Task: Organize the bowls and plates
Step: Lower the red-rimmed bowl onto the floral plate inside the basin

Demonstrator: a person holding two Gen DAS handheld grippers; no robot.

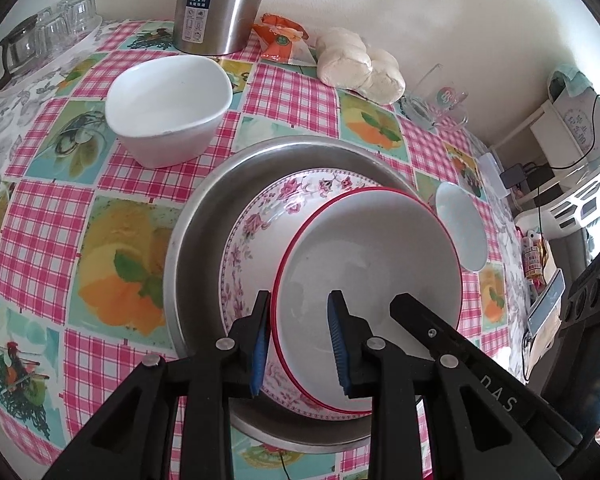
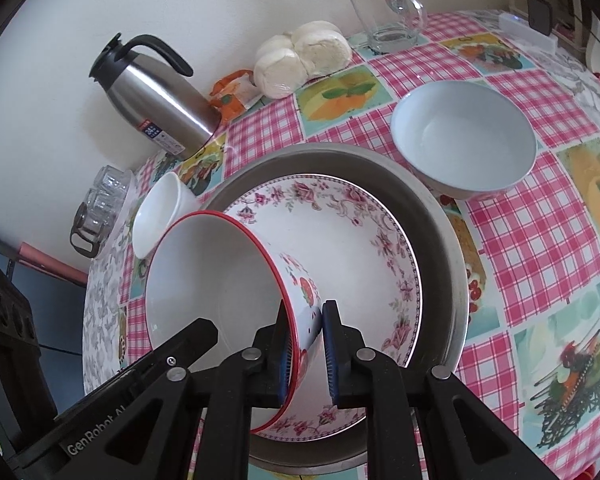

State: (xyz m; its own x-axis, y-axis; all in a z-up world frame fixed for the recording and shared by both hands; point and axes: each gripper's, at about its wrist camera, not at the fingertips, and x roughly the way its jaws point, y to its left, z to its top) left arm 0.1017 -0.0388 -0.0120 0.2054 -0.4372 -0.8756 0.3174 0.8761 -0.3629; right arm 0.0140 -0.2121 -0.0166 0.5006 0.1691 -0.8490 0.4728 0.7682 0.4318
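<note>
A red-rimmed white bowl point(image 1: 364, 264) sits tilted on a floral plate point(image 1: 256, 224), which lies in a metal basin point(image 1: 204, 216). My left gripper point(image 1: 300, 344) straddles the bowl's near rim with a gap at the inner pad. My right gripper point(image 2: 305, 354) is shut on the bowl's wall point(image 2: 300, 300); its finger point(image 1: 420, 316) shows inside the bowl in the left wrist view. The bowl point(image 2: 220, 280), plate point(image 2: 348, 240) and basin point(image 2: 432, 216) also show in the right wrist view. A white squarish bowl point(image 1: 168, 96) stands beyond the basin, and a pale blue bowl point(image 2: 464, 140) beside it.
A steel thermos point(image 1: 216, 4), a snack packet point(image 1: 280, 40), bagged buns point(image 1: 360, 64) and a glass mug point(image 1: 440, 104) line the wall. Glass cups and a pot point(image 1: 40, 40) stand at the far left. The table edge and a cluttered shelf point(image 1: 560, 200) lie right.
</note>
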